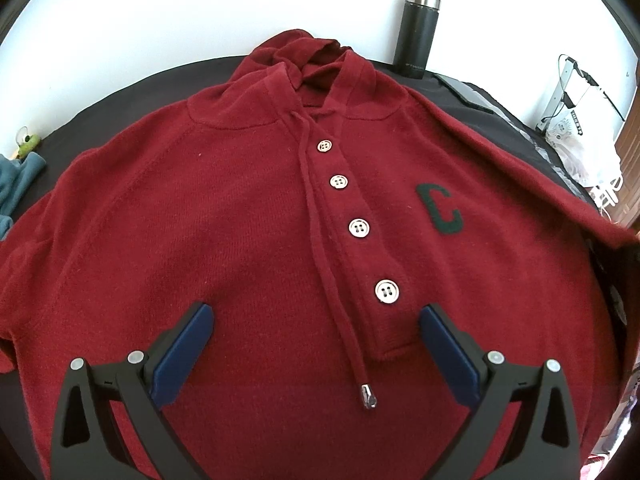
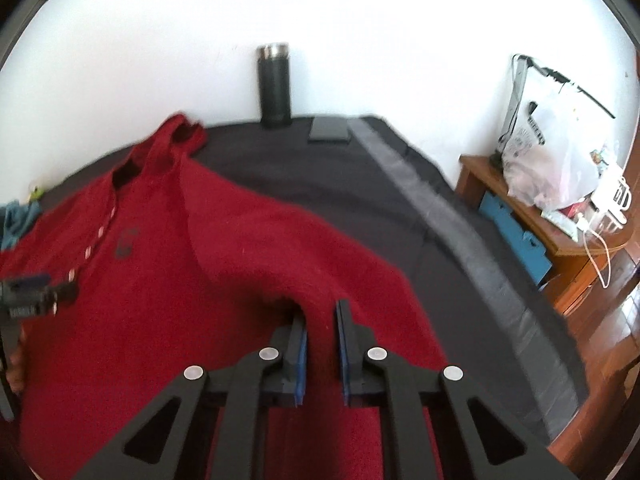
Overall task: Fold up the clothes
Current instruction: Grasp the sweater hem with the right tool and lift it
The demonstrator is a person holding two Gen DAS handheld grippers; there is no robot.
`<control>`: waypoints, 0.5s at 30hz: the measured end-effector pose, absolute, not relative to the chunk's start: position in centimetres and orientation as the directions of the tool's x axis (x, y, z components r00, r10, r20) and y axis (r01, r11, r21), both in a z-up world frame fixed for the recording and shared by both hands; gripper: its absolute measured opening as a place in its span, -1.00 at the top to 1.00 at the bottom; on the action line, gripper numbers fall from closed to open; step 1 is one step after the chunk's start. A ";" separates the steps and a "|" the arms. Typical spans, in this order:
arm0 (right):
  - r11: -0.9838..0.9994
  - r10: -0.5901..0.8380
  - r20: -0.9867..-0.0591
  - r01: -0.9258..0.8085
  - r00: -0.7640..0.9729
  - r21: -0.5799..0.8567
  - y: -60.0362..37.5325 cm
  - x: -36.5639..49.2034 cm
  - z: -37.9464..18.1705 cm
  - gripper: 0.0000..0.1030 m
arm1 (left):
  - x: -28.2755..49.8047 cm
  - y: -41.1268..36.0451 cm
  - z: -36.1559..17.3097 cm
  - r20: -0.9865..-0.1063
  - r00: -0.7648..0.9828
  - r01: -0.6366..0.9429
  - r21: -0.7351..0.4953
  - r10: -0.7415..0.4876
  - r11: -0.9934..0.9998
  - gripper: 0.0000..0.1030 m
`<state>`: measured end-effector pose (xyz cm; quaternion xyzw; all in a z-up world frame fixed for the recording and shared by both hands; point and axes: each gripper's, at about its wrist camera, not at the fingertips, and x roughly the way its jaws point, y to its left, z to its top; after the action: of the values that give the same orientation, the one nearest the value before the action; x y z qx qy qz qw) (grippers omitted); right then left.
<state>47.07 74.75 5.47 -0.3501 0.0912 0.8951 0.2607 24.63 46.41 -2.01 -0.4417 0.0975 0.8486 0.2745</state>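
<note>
Hoodie (image 1: 248, 240), dark red, buttoned, front up

The left gripper (image 1: 316, 320) hovers with jaws spread wide and empty; the right gripper (image 2: 322, 332), slightly blurred, seems clamped on a fold of the red hoodie (image 2: 224, 248).

I see hoodie (image 1: 260, 232) flat on table (image 2: 340, 176), flask (image 1: 416, 36) behind hood by wall, cabinet (image 2: 520, 216) right of table

The red knitted hooded sweater (image 1: 248, 216) runs past the left wrist view's bottom edge, hem unseen. In the blurred right wrist view its dark green letter patch (image 2: 127, 243) is unreadable.
</note>
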 end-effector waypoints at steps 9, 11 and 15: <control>-0.736 0.462 -0.651 -0.670 -0.602 0.098 82.8 44.7 7.4 0.75 | 24.7 46.5 -2.0 -0.805 -0.463 -0.553 -0.064 0.371 -0.830 -1.00; -0.706 0.474 -0.647 -0.697 -0.597 0.125 84.6 44.2 7.8 0.75 | 24.7 46.5 -2.0 -0.805 -0.464 -0.554 -0.062 0.370 -0.830 -1.00; -0.702 0.488 -0.678 -0.709 -0.550 0.069 86.2 41.7 6.2 0.75 | 24.7 46.5 -2.0 -0.805 -0.464 -0.555 -0.061 0.369 -0.830 -1.00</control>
<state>41.66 86.18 6.21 -0.3242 0.1698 0.8637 0.3465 24.71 46.52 -1.96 -0.4405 0.1055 0.8490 0.2720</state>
